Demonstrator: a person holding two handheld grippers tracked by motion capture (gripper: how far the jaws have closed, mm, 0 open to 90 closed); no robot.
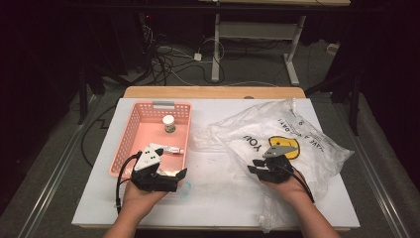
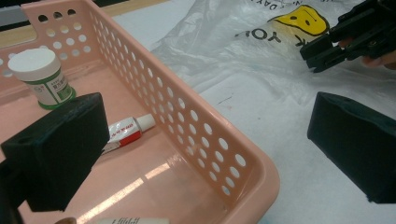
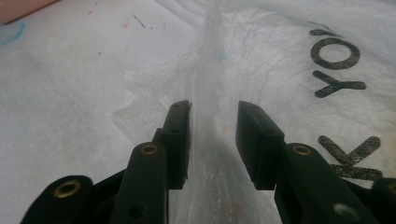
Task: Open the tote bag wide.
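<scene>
Plastic, translucent white: found the plastic bag [image 1: 297,134] crumpled across the right half of the table [image 1: 218,198], printed with black lettering and a yellow smiley face. Found the right gripper [image 1: 257,166] resting low on the bag's near left part, pointed away from the person. Seen from the right gripper view: straddled a raised fold of the bag [image 3: 208,56] with the right gripper [image 3: 214,112], jaws parted, fold standing between the pads. Could not tell whether the left pad touched the fold; noted a gap at the right pad, so recorded as released, not clenched.

Found the left gripper [image 1: 179,179] at the near right corner of the pink basket [image 1: 124,144], jaws spread wide and holding nothing. Seen from the left gripper view: framed the perforated wall and rim of the basket [image 2: 261,172] between the jaws of the left gripper [image 2: 205,126].

Noted inside the basket a white-capped jar [image 1: 169,122] upright toward the far end and a red-and-white tube [image 1: 171,149] lying flat nearer the person, the two apart. Confirmed jar [image 2: 39,77] and tube [image 2: 126,130] in the left gripper view.
</scene>
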